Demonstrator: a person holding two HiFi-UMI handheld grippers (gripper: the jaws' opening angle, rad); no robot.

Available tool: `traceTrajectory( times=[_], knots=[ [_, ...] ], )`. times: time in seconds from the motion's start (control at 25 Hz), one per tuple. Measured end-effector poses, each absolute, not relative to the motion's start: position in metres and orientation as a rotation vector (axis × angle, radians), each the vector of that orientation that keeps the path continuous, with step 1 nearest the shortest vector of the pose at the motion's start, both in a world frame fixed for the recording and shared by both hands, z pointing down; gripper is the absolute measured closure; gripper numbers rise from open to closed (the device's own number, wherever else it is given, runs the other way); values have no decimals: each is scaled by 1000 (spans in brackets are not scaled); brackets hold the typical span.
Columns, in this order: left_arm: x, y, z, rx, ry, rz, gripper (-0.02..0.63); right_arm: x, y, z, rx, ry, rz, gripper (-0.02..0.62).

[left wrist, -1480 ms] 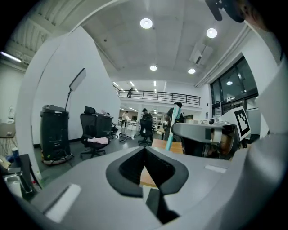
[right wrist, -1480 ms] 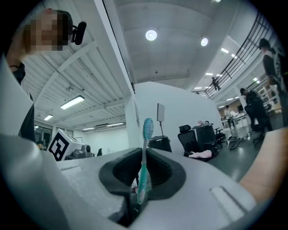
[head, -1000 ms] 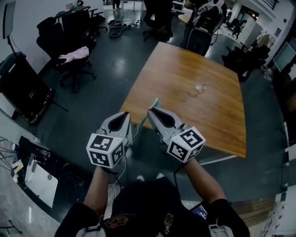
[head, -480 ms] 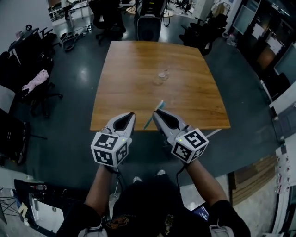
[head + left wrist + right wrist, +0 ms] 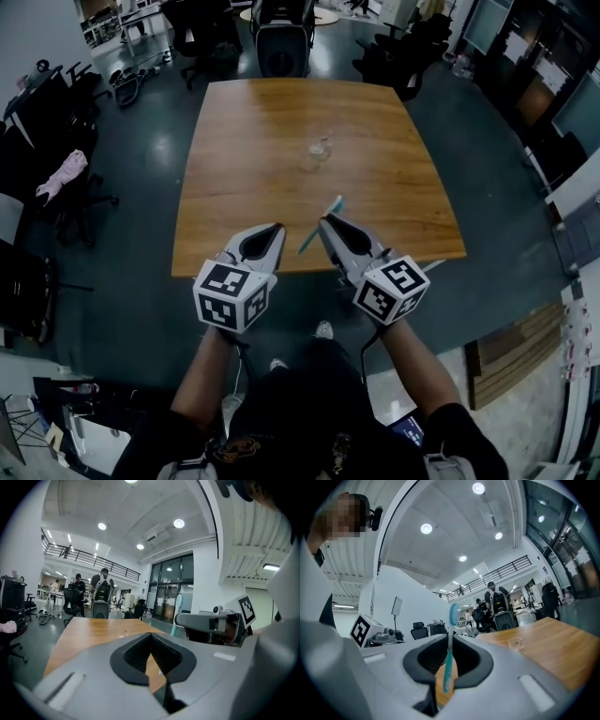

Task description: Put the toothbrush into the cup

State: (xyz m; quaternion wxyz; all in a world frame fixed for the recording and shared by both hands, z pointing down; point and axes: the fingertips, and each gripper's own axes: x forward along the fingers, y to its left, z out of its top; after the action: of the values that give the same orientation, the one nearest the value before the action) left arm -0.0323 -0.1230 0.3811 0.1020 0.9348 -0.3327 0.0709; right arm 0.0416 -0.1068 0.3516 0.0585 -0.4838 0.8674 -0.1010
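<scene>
1. The right gripper [image 5: 325, 225] was squeezed tight on the toothbrush [image 5: 330, 210], its brush end pointing to the middle of the frame.
2. The left gripper [image 5: 276, 229] was closed with nothing in it.
3. The table [image 5: 234, 197] had swung from the right side to the middle.
4. The cup [image 5: 320, 148] now sat straight ahead, upper middle, still well apart, so the carry had probably only begun.
</scene>
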Motion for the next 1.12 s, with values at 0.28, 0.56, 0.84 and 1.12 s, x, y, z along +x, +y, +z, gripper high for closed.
traceTrajectory(
  times=[0.28, 0.56, 0.84, 1.12],
  knots=[
    [3, -166, 388, 2736, -1037, 238, 598, 72, -161, 358, -1382, 2641, -332, 561],
    [47, -223, 398, 2683, -1135, 268, 598, 118, -227, 362, -1279, 2666, -351, 561],
    [78, -269, 395, 2626, -1251, 297, 598, 149, -285, 360, -1192, 2686, -390, 561],
    [84, -323, 411, 2592, -1255, 325, 598, 160, -339, 369, -1225, 2661, -427, 561]
  ],
)
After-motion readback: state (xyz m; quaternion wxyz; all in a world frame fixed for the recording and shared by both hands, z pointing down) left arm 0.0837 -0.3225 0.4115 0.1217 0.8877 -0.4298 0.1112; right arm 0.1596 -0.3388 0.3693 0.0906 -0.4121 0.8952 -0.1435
